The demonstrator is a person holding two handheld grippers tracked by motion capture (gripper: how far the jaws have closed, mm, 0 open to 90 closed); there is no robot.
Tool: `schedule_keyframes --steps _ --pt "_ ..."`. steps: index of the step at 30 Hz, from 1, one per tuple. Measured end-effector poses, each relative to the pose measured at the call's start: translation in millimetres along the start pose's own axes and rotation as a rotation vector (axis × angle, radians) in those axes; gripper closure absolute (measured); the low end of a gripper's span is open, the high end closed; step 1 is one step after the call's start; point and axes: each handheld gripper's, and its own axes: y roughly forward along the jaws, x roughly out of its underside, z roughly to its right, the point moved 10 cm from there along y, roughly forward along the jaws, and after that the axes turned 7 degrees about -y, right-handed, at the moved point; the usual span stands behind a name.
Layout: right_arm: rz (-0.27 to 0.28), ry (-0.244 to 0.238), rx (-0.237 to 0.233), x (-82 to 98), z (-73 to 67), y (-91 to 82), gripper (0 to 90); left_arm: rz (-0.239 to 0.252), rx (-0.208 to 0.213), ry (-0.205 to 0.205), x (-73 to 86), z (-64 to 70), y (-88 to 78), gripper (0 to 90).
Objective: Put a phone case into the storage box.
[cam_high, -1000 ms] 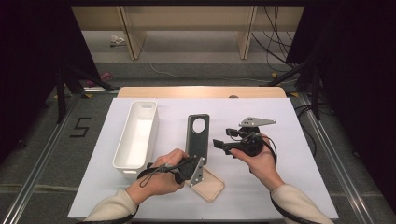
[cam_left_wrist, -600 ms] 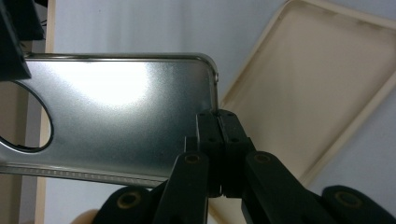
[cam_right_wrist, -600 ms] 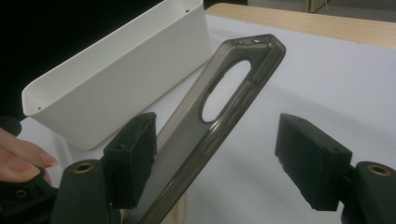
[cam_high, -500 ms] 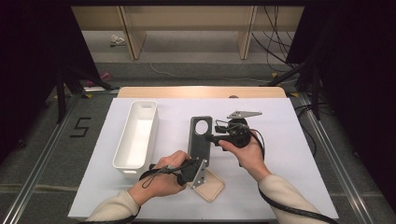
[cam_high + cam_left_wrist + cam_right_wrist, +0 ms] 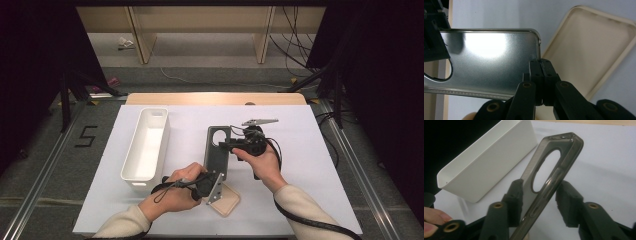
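The left gripper pinches the dark phone case's corner edge; the right gripper's jaws, just closing, straddle its camera end without pressing yet. Light, thin and glossy, it likely flexes and slips, so its rims suit gripping best.

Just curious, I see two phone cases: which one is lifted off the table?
The dark smoky-grey case, pinched at its near end by the left tool. The beige case lies flat on the table, hollow side up.

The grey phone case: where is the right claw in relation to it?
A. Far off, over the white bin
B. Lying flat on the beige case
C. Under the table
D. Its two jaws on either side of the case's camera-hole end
D: in the right gripper view the grey phone case stands between the jaws of the right claw, which have just been closing, with a gap at one pad.
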Motion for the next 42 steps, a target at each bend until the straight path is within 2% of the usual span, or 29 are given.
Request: schedule_keyframes --steps 1,4,5,7,13,16,21,25,27,29,30,31,36,37,39,42 --pt "0.0 0.0 0.0 0.0 0.0 0.0 64.8 -0.015 0.0 0.016 1.1 -0.8 -0.7 88.8" --pt "-0.003 0.042 -0.021 0.0 -2.3 -1.5 70.6 -0.011 0.003 0.025 1.1 0.1 0.3 88.7" --pt "-0.003 0.042 -0.021 0.0 -2.3 -1.5 70.6 -0.012 0.006 0.028 1.1 0.5 0.7 88.7" --pt "0.009 0.082 -0.043 -1.6 -5.0 -3.7 73.6 -0.008 0.007 0.028 0.5 0.8 1.0 88.7" --pt "0.018 0.132 -0.08 -4.6 -11.6 -7.4 78.9 -0.005 0.001 0.037 -0.1 1.1 3.5 88.6" --pt "0.024 0.126 -0.096 -7.7 -18.3 -10.2 81.0 -0.001 -0.002 0.038 -0.5 0.7 4.5 88.5" --pt "0.037 0.122 -0.106 -10.8 -21.6 -13.4 81.3 0.014 -0.001 0.019 -0.5 -1.8 3.3 88.0" --pt "0.06 0.103 -0.099 -15.8 -21.1 -19.2 81.6 0.079 -0.012 -0.045 -2.3 -8.4 -2.9 81.8" --pt "0.07 0.082 -0.091 -18.4 -20.4 -22.9 81.6 0.125 -0.02 -0.106 -2.0 -14.2 -7.8 76.3" --pt "0.081 0.044 -0.069 -20.3 -18.5 -27.9 81.5 0.177 -0.017 -0.196 -0.2 -20.3 -14.2 64.8" --pt "0.081 0.044 -0.069 -20.3 -18.5 -27.9 81.5 0.204 -0.021 -0.243 1.4 -24.1 -17.3 64.8" --pt "0.084 0.036 -0.066 -20.4 -18.1 -29.4 81.5 0.246 -0.024 -0.315 1.5 -27.0 -19.5 60.7" --pt "0.101 0.001 -0.037 -18.3 -15.2 -34.6 81.4 0.342 -0.016 -0.564 14.2 -38.5 -30.2 45.6" --pt "0.102 -0.01 -0.034 -17.4 -15.0 -35.8 81.4 0.355 -0.015 -0.599 16.3 -39.6 -31.3 43.5" --pt "0.11 -0.018 -0.03 -15.8 -14.4 -39.6 81.4 0.36 -0.041 -0.654 21.5 -43.3 -32.2 38.9" --pt "0.126 -0.03 -0.022 -14.6 -13.6 -46.1 81.4 0.389 -0.049 -0.743 23.0 -47.2 -33.9 37.0"
